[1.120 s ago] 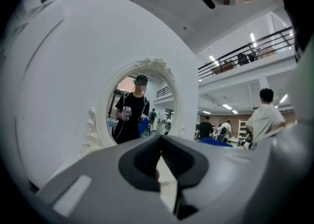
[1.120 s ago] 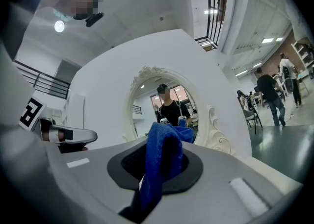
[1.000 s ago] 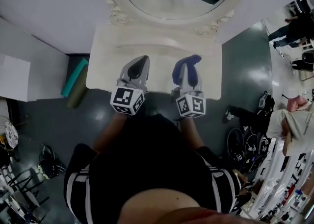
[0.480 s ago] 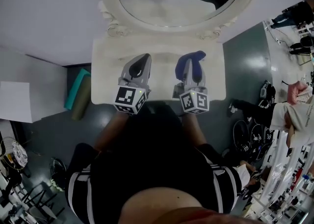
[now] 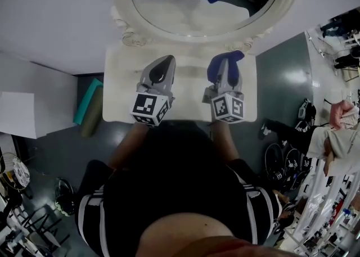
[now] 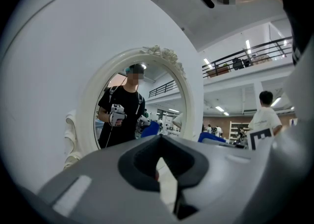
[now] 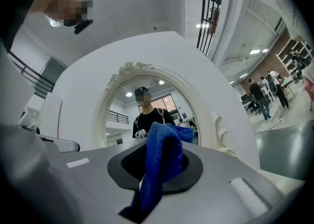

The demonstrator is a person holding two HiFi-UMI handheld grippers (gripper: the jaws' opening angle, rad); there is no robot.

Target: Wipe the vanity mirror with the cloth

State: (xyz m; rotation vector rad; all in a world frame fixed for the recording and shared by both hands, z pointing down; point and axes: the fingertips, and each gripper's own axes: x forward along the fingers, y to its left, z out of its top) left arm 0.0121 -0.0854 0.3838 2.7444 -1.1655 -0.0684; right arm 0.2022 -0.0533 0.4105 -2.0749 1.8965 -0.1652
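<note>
The right tool [image 5: 227,68] is clamped on the blue cloth [image 5: 215,68], which is bunched at its tips over the back edge of the counter [image 5: 120,79], just below the carved frame of the vanity mirror [image 5: 194,11]. The left tool [image 5: 162,68] is held closed and empty beside it. Since a second ago, both tools have been carried nearer the mirror.

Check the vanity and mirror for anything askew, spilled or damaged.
Nothing stands out. The mirror sits straight in its frame with no crack showing, and no spill shows on the vanity top. The right gripper is shut on the blue cloth; the left gripper is shut, empty.
</note>
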